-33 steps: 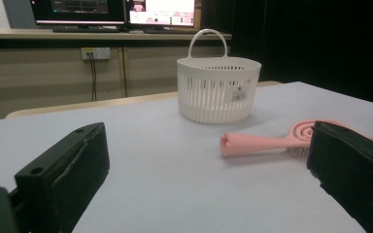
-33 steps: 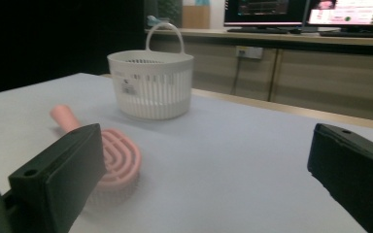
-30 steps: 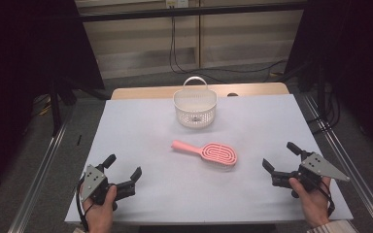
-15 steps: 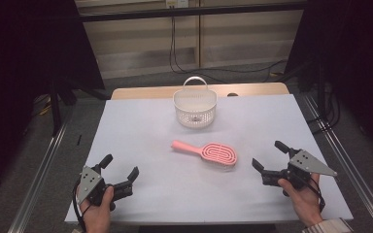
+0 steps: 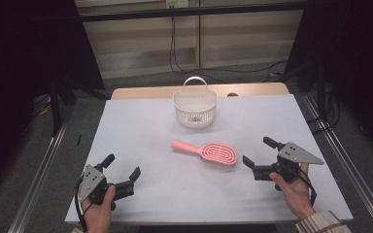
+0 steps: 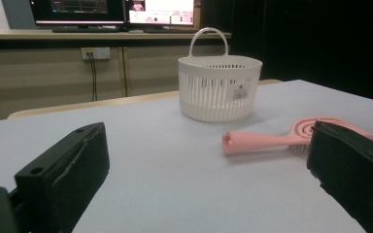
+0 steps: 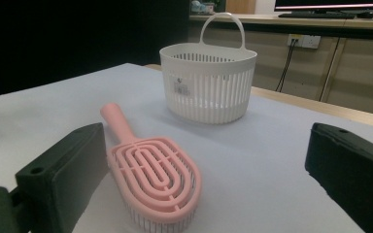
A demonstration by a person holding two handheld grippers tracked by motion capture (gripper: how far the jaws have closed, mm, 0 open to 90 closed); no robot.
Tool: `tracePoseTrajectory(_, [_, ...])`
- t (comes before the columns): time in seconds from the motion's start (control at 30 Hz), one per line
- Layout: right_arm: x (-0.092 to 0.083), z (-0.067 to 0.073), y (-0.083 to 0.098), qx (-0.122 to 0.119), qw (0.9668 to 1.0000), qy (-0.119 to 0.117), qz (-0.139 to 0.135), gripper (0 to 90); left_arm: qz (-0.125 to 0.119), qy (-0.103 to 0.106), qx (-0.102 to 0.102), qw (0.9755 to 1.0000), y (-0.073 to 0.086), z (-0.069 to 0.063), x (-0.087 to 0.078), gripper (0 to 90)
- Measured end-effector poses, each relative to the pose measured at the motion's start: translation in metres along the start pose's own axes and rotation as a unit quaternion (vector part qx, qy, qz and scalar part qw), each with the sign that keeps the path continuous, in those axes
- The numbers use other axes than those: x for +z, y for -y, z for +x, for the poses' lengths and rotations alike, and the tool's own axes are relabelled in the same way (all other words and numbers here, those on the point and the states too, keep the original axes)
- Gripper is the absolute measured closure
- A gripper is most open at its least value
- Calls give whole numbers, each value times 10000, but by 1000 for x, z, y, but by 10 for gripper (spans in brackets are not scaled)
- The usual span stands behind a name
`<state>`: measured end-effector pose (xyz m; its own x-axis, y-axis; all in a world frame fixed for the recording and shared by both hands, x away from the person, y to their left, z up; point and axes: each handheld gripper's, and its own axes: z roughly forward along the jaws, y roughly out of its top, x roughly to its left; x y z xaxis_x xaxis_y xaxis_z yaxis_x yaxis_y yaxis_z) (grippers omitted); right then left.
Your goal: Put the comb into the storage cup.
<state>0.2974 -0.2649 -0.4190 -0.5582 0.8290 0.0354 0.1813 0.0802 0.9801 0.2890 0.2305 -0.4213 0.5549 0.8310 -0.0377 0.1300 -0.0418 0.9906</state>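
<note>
**Right gripper near brush head, both spread, nothing held**

Pink hairbrush point(image 5: 208, 152) lies flat mid-table, bristles down, handle pointing to table's left, head toward right side. White basket point(image 5: 194, 107) stands upright behind it, toward far edge, well apart from brush, handle up.

R gripper point(image 5: 261, 154) low over table, jaws spread wide, empty; near jaw tip just beside brush head, not touching. In right gripper view brush head point(image 7: 159, 180) sits between the jaws, closer to left one.

L gripper point(image 5: 121, 168) at front-left of white table point(image 5: 141, 126), jaws spread, empty, well apart from brush. Left gripper view: brush handle point(image 6: 255, 141) ahead, head partly hidden behind right jaw.
</note>
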Motion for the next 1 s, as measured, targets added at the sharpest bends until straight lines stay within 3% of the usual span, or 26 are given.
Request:
tracePoseTrajectory(0.37, [16, 3, -10, 34, 9986, -369, 369, 28, 32, 104, 80, 9999, 0, -2, 2, 18])
tracePoseTrajectory(0.47, [21, 2, -14, 57, 9960, -538, 708, 27, 51, 184, -38, 9998, 0, -4, 2, 18])
tracePoseTrajectory(0.57, [26, 2, -17, -110, 9947, -505, 892, 21, 97, 269, 161, 9995, 0, -8, 4, 18])
tracePoseTrajectory(0.7, [33, 1, -21, -115, 9922, -636, 1064, 20, 145, 289, 184, 9993, 1, -9, 6, 18])
tracePoseTrajectory(0.8, [39, 0, -27, -139, 9884, -788, 1294, 23, 129, 275, 159, 9994, 1, -9, 5, 18])
tracePoseTrajectory(1.0, [49, 0, -33, -241, 9873, -815, 1345, 10, 132, 307, 155, 9993, 0, -8, 5, 18])
